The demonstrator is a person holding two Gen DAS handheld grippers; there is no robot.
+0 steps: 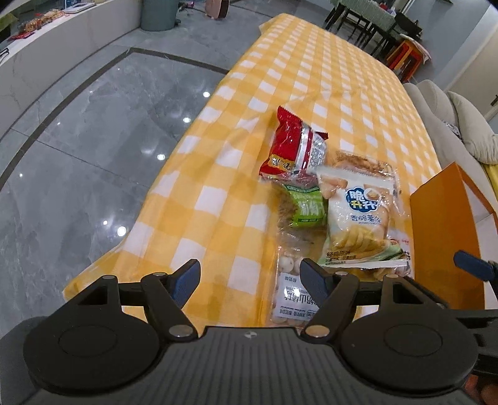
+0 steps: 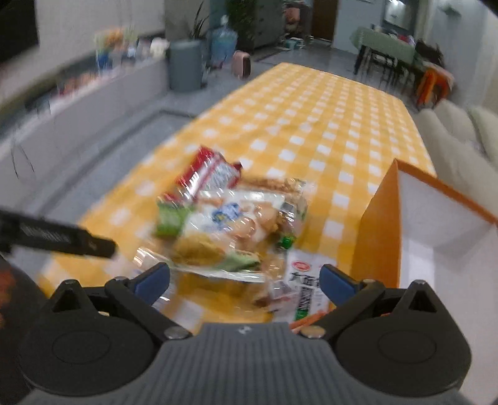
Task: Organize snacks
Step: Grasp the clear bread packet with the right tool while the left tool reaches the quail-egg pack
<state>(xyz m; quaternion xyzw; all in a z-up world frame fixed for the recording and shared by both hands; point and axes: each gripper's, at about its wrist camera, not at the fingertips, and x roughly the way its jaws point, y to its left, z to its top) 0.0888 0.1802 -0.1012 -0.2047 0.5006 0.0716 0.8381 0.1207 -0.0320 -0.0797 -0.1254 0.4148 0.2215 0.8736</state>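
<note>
A pile of snack packets lies on the yellow checked tablecloth (image 1: 311,78): a red packet (image 1: 289,146), a green packet (image 1: 306,204), a white cracker bag (image 1: 358,218) and a clear bag of round snacks (image 1: 289,289). An orange box (image 1: 442,224) with a white inside stands open to the right of them. My left gripper (image 1: 250,282) is open and empty, just short of the pile. My right gripper (image 2: 244,282) is open and empty over the pile's near edge; its view is blurred, showing the cracker bag (image 2: 227,224), a white and green packet (image 2: 303,286) and the box (image 2: 435,230).
The table's left edge drops to a grey tiled floor (image 1: 93,140). A pale sofa (image 1: 451,131) runs along the right side. A grey bin (image 2: 185,65), a counter with items (image 1: 46,18) and a far dining table (image 2: 386,46) stand beyond. The left gripper's arm (image 2: 62,238) crosses at left.
</note>
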